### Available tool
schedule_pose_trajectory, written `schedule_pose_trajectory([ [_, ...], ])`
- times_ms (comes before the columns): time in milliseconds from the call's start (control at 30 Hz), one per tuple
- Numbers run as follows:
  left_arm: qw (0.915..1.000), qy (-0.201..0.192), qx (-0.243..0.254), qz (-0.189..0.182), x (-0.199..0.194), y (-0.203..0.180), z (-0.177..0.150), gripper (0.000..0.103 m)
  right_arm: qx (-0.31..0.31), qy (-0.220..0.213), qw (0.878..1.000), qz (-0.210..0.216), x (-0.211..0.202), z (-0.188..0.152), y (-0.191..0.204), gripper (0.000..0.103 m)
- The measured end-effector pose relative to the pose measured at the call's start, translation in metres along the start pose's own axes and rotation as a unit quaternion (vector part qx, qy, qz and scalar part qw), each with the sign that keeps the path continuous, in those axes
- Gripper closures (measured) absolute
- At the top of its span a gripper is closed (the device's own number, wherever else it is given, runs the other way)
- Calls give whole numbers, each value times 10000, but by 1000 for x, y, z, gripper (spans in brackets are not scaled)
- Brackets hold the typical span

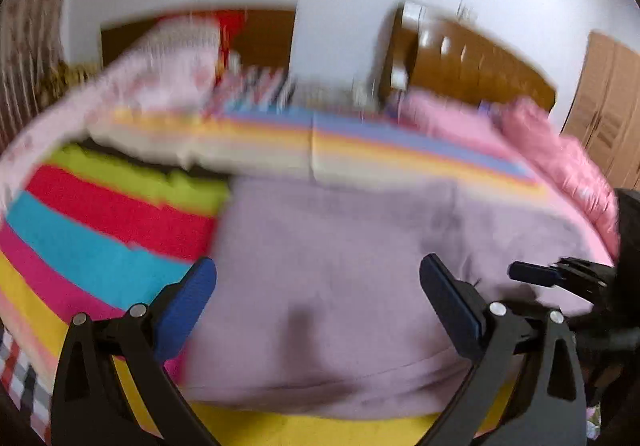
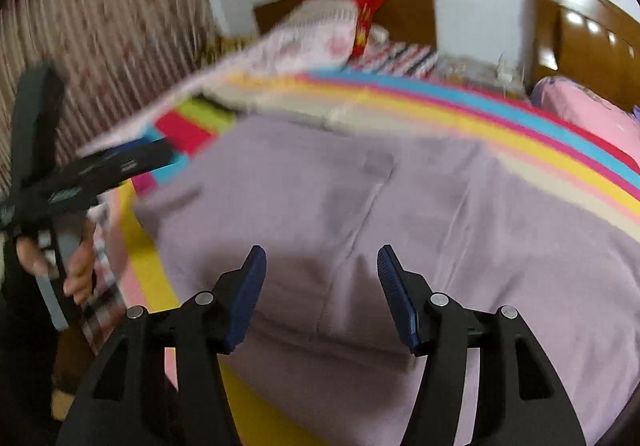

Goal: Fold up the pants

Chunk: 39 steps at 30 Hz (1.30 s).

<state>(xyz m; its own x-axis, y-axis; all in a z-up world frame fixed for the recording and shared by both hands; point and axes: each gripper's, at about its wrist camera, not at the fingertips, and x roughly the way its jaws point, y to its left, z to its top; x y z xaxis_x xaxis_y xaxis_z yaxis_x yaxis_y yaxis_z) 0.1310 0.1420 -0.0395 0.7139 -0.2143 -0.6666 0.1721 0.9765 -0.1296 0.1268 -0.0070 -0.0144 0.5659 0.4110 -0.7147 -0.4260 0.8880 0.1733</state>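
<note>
- Curtain (image 2: 100, 25): striped, hanging at the far left of the right wrist view, beside the bed.
- Left tongs (image 1: 318, 278): jaws stand wide apart with nothing between the blue pads (image 1: 188, 302). They hang over the pants, not touching the cloth. In the right wrist view the same tool appears at the left edge (image 2: 120, 161), gripped by a hand (image 2: 80, 270).
- Bedspread (image 1: 100, 230): striped in green, red, blue, pink and yellow, covering the bed; it shows to the left of and behind the pants, and a yellow band runs along the near edge.
- Pillow (image 2: 316, 33): pale pink, patterned, lying at the head of the bed against the brown headboard (image 2: 408, 9); a red cushion (image 2: 368, 13) stands just beside it.
- Pants (image 2: 400, 230): lilac, spread flat on the bedspread, filling the centre of both views. A seam runs down the middle and a pocket outline shows above it. The picture is motion-blurred, so finer detail cannot be told.
- Right tongs (image 2: 322, 274): jaws partly open, empty, above the lower middle of the pants. The pads do not press on the cloth.
- Pink quilt (image 1: 560, 149): bunched at the right edge of the bed.
- Wooden cabinet (image 1: 472, 61): stands against the wall behind the quilt.
</note>
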Motion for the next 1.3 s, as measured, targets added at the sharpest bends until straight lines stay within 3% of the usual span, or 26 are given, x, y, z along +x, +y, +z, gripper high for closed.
schedule_pose_trajectory([
  [33, 9990, 437, -13, 46, 22, -1, -9, 2, -24, 258, 9996, -60, 10, -6, 0, 45],
  [67, 9981, 612, 25, 110, 32, -1, -17, 2, -52, 178, 9998, 54, 11, -14, -4, 45],
  [133, 9971, 515, 437, 356, 31, -11, -26, 2, 45, 129, 9995, 302, 3, -20, -13, 45],
  [200, 9971, 592, 417, 233, 22, -14, -19, 2, 309, 197, 9980, 519, -8, -13, -26, 44],
  [233, 9985, 458, 287, -127, 11, -16, -5, 2, 342, 88, 9980, 531, -15, -6, -31, 43],
  [267, 9988, 334, 238, -254, 4, -16, 5, 2, 287, -69, 9985, 457, -20, 2, -33, 41],
  [333, 9993, 48, 207, -295, -4, -21, 35, 2, 70, -287, 9993, 209, -20, 28, -37, 41],
  [400, 9997, -46, 199, -114, 6, -24, 62, 2, -165, -273, 9990, 327, -7, 46, -37, 28],
  [467, 9992, 341, 194, 29, 40, -20, 76, 2, -367, 21, 9989, 282, 20, 58, -35, 26],
  [533, 9944, 920, 58, 514, 80, -10, 76, 2, -387, 662, 9970, 54, 54, 54, -42, 25],
  [600, 9899, 1293, -69, 585, 103, -2, 58, 2, -403, 519, 9977, 179, 50, 51, -42, 20],
  [733, 9907, 1001, 279, 874, 93, -14, 50, 2, -42, 418, 9989, 198, 25, 47, -49, 19],
  [833, 9915, 518, 178, 1181, 64, -17, 48, 2, 428, -401, 9981, 184, -32, 38, -65, 17],
  [967, 9951, -369, 193, 902, 12, -46, 42, 2, 1241, -1418, 9820, 88, -113, -12, -107, 17],
  [1000, 9955, -369, 226, 839, 8, -53, 38, 2, 1383, -1528, 9785, -23, -123, -22, -115, 17],
  [1133, 9982, 165, 392, 430, 22, -80, 15, 2, 2113, -1858, 9565, -775, -177, -81, -153, 17],
  [1300, 9924, 609, 862, 634, 42, -91, -14, 2, 3429, -2363, 9066, -678, -229, -171, -193, 17],
])
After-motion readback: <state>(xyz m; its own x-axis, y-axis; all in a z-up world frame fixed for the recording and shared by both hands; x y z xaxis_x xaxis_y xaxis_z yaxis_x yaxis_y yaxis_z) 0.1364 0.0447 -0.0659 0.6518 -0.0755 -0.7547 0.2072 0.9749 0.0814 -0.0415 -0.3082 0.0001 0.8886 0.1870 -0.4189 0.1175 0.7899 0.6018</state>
